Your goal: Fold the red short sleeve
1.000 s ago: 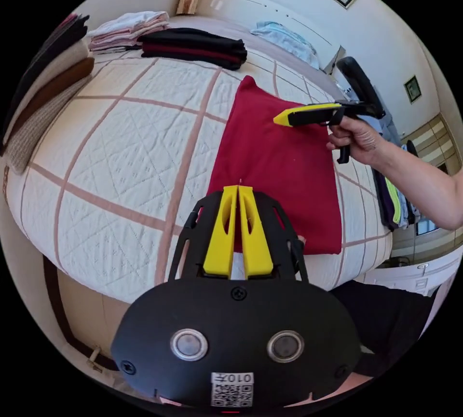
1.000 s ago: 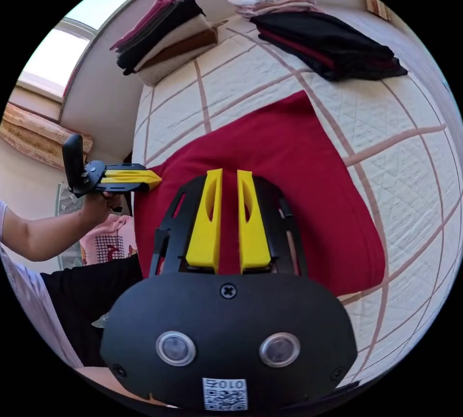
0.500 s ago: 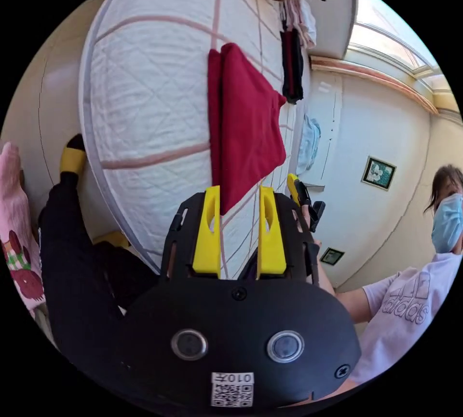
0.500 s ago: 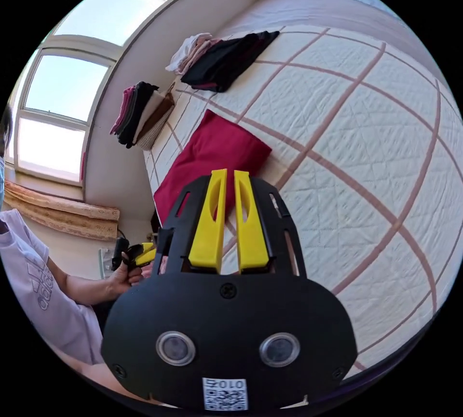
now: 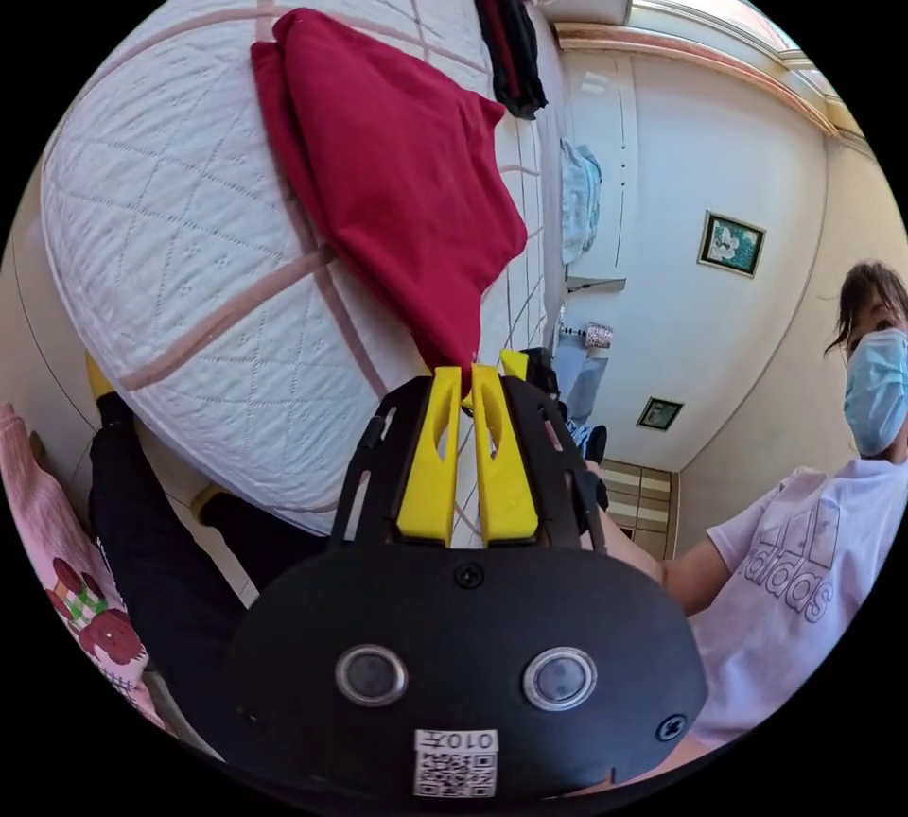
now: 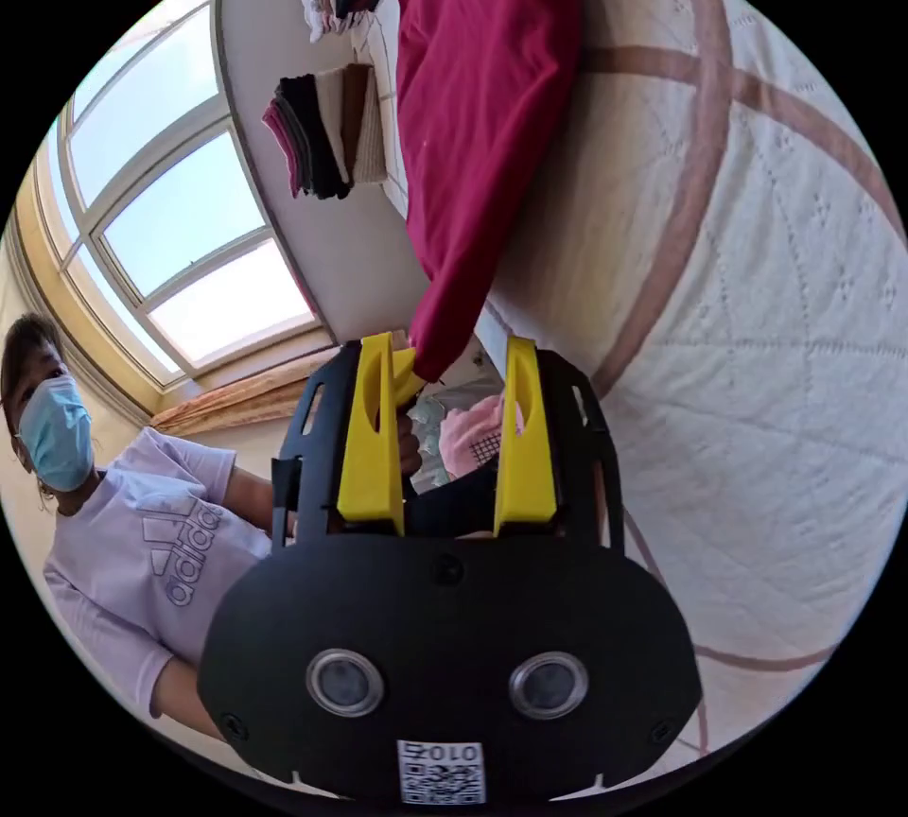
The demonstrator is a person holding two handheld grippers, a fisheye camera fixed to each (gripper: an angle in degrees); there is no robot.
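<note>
The red short sleeve (image 5: pixel 397 155) lies folded on the quilted bed (image 5: pixel 180 221), with one corner drawn off the mattress edge. My left gripper (image 5: pixel 463 371) is shut on that corner, the fabric running to a point between the two yellow jaws. Just behind it shows a yellow fingertip (image 5: pixel 515 364) of the right gripper. In the right gripper view the red short sleeve (image 6: pixel 473 98) hangs down to the same corner. My right gripper (image 6: pixel 448 342) is open wide beside that corner, and the left gripper's yellow tip (image 6: pixel 407 379) pinches the fabric there.
Folded stacks sit at the far side of the bed: a black and red stack (image 5: pixel 511 32) and a mixed dark and beige stack (image 6: pixel 326 136). A person in a light shirt (image 6: pixel 151 552) stands at the bedside under a big window (image 6: pixel 180 231). A pink cloth (image 5: pixel 66 571) lies below.
The left gripper, open half a second ago, has shut on the shirt's corner and pulled it off the edge. The right gripper's jaws have opened wider. Both cameras have rolled.
</note>
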